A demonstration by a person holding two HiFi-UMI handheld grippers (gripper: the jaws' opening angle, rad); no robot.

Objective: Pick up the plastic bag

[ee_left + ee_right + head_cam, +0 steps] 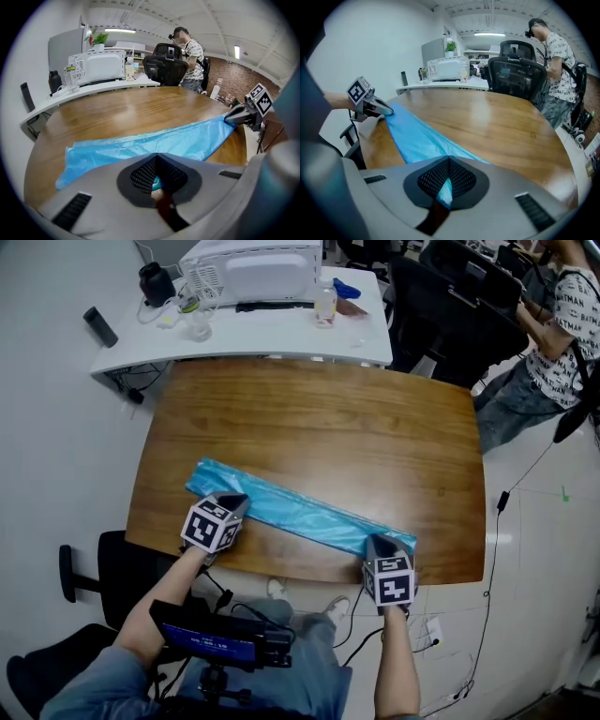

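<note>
**Item 1, plastic bag** [300, 512]: blue, thin and creased, drawn out into one long band. It lies across the near half of the wooden worktop [328, 418], running from far-left to near-right. In the head view its middle lies against the wood.

**Item 2, left gripper** [234, 502]: at the bag's left end, marker cube on the near side. In the left gripper view the fingers [140, 176] are together, with a fold of blue film clamped between them.

**Item 3, right gripper** [380, 542]: at the bag's right end, close to the near edge of the worktop. In the right gripper view the fingers [461, 180] are closed on a strip of the bag, which runs straight out from them to the other gripper.

**Item 4, wooden worktop**: brown with rounded corners. Only the bag and the two grippers are on it.

**Item 5, white worktop** [281, 338]: butts against the far edge of the wooden one. It carries a white boxy appliance [253, 273], a black jug-like vessel [157, 282] at far left, and small clutter too small to identify.

**Item 6, black office chair** [450, 306]: far right, beyond the worktop corner.

**Item 7, person** [562, 315]: far right, in a printed white shirt, standing beside the office chair.
</note>
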